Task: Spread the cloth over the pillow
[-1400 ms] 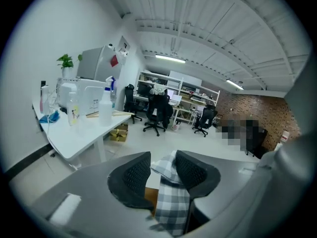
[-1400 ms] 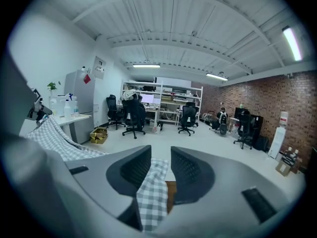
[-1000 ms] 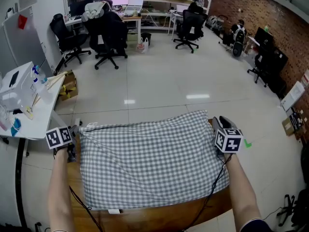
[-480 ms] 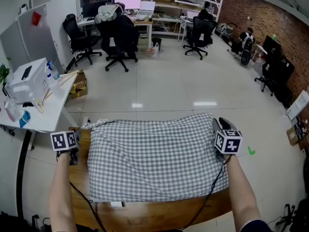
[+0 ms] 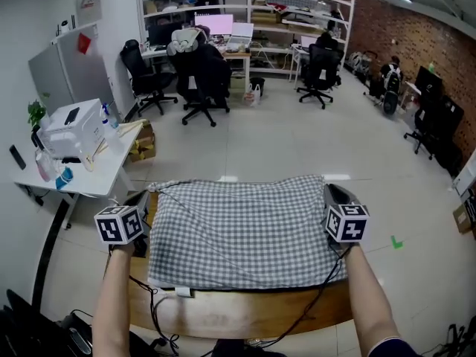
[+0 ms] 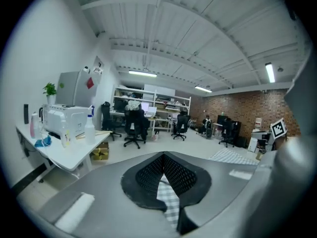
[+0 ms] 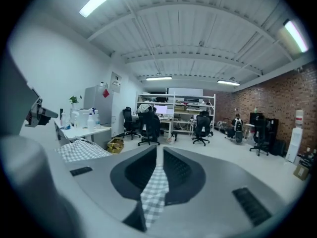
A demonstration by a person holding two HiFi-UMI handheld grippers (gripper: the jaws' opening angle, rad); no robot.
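Note:
A grey-and-white checked cloth [image 5: 245,225] lies spread over the wooden table [image 5: 245,314]. I see no pillow; whatever lies under the cloth is hidden. My left gripper [image 5: 146,199] is at the cloth's far left corner and my right gripper [image 5: 328,190] at its far right corner. Both pairs of jaws have just been closing. In the left gripper view the left gripper [image 6: 163,157] is shut with a strip of the cloth [image 6: 167,198] pinched between its pads. In the right gripper view the right gripper [image 7: 157,152] also grips a fold of the cloth [image 7: 153,190].
A white side table [image 5: 89,173] with a printer [image 5: 73,129] and bottles stands to the left. Black office chairs [image 5: 202,80] and desks with shelves stand at the far end of the tiled floor. Cables hang off the table's near edge.
The left gripper has moved in to the cloth's far left corner and shut on it. Both grippers have risen, and the cloth's far edge has come up with them.

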